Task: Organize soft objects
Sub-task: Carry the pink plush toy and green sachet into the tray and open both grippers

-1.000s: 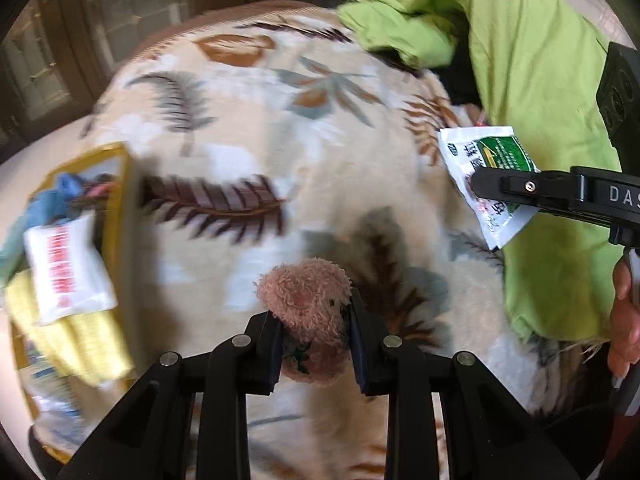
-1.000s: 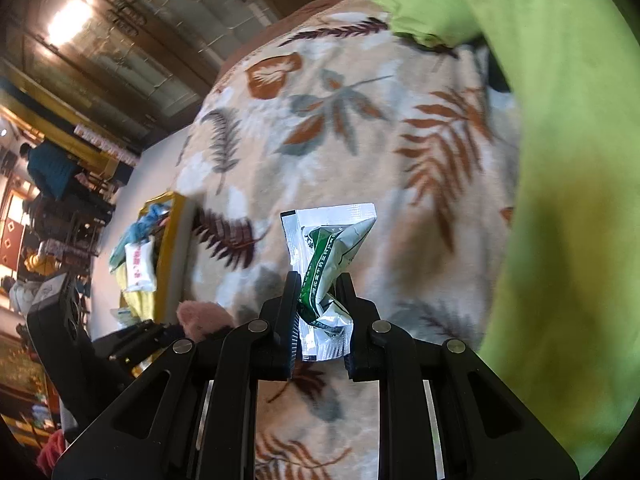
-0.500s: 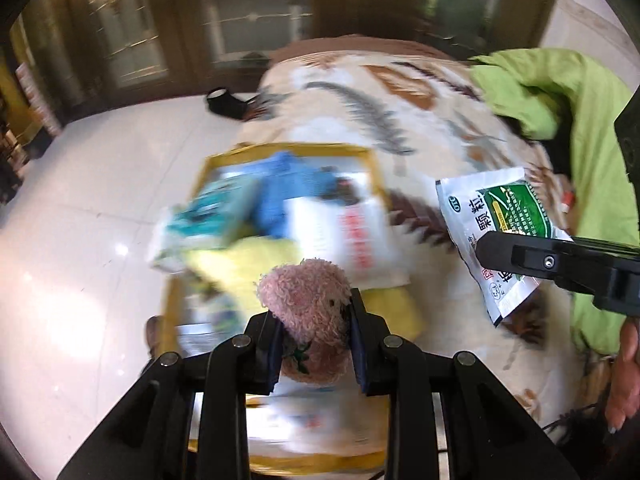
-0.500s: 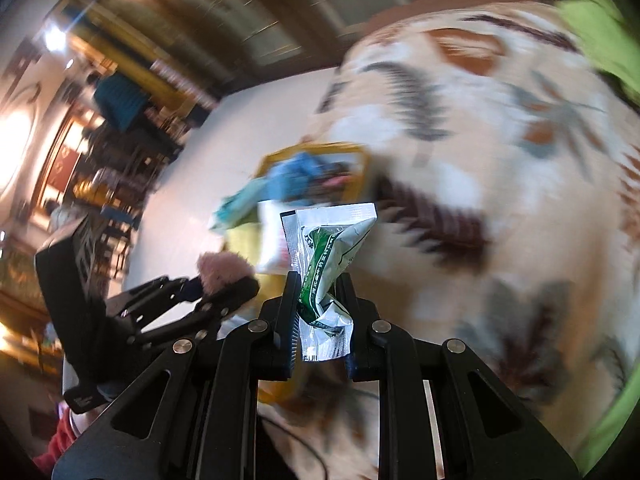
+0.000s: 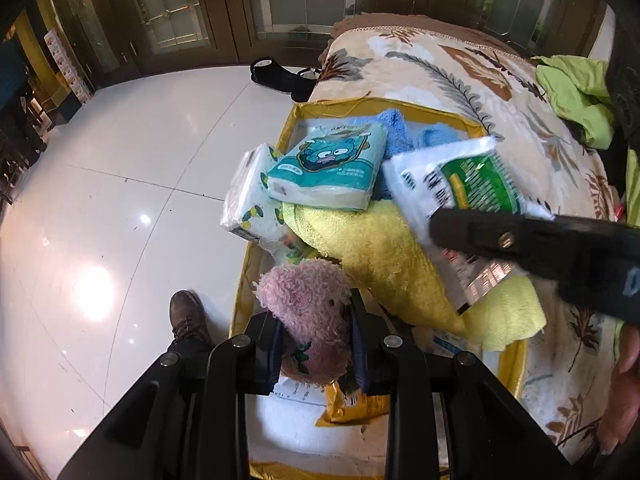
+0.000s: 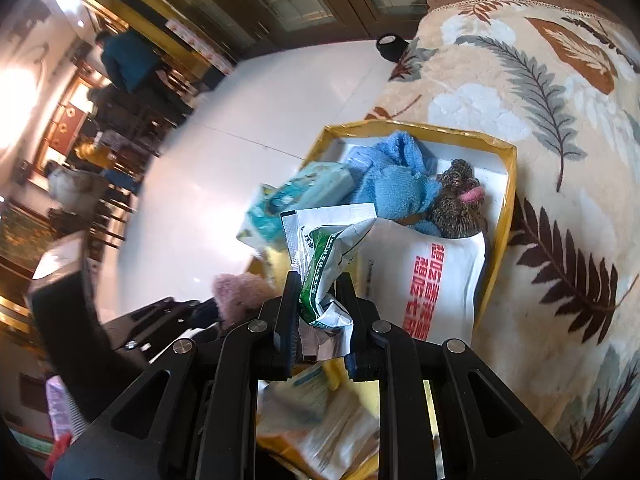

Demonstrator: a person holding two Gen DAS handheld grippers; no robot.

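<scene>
My left gripper (image 5: 316,344) is shut on a pink plush toy (image 5: 308,312) and holds it over the near left corner of a yellow box (image 5: 472,122). My right gripper (image 6: 318,312) is shut on a green and white packet (image 6: 328,256), held above the same box (image 6: 502,208). The packet (image 5: 464,184) and the right gripper also show in the left wrist view. The box holds a yellow towel (image 5: 384,256), a blue cloth (image 6: 394,184), tissue packs (image 5: 332,168) and a white bag with red print (image 6: 428,284).
The box sits at the edge of a bed with a leaf-print blanket (image 6: 560,128). A green cloth (image 5: 576,92) lies at the far right. White tiled floor (image 5: 120,184) is to the left, with my shoe (image 5: 188,316) and dark shoes (image 5: 280,76) on it.
Both grippers have swung left from over the blanket to over the yellow box, each still holding its object. The box is closer and fills the middle of both views.
</scene>
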